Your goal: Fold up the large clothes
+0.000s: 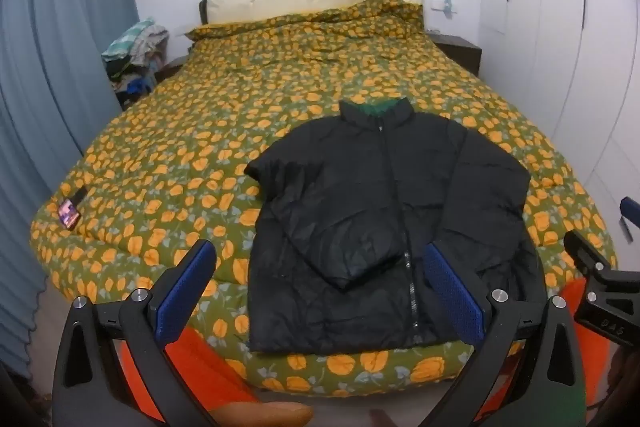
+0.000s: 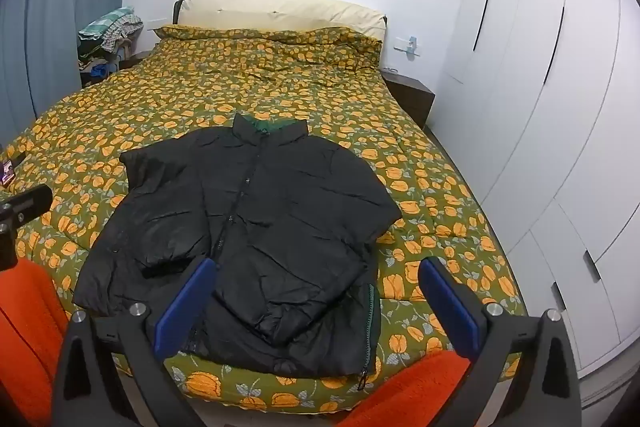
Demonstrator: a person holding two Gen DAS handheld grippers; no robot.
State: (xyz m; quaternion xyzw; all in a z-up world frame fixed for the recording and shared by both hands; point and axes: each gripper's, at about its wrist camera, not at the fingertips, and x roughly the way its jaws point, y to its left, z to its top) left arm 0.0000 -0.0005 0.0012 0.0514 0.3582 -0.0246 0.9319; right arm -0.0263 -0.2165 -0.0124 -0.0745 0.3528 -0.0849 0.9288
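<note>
A black puffer jacket [image 1: 360, 211] lies front up at the near edge of the bed, zipped, collar with green lining pointing away. Both sleeves are folded in over the chest. It also shows in the right wrist view [image 2: 256, 227]. My left gripper [image 1: 320, 267] is open and empty, held back over the jacket's hem. My right gripper [image 2: 318, 287] is open and empty, also held back over the hem. The right gripper's body shows at the right edge of the left wrist view [image 1: 600, 275].
The bed carries a green quilt with orange flowers [image 1: 240, 99]. A phone [image 1: 69, 213] lies near its left edge. A pile of clothes [image 1: 136, 55] sits at the far left, a nightstand [image 2: 412, 95] at the far right, white wardrobe doors [image 2: 540, 107] along the right.
</note>
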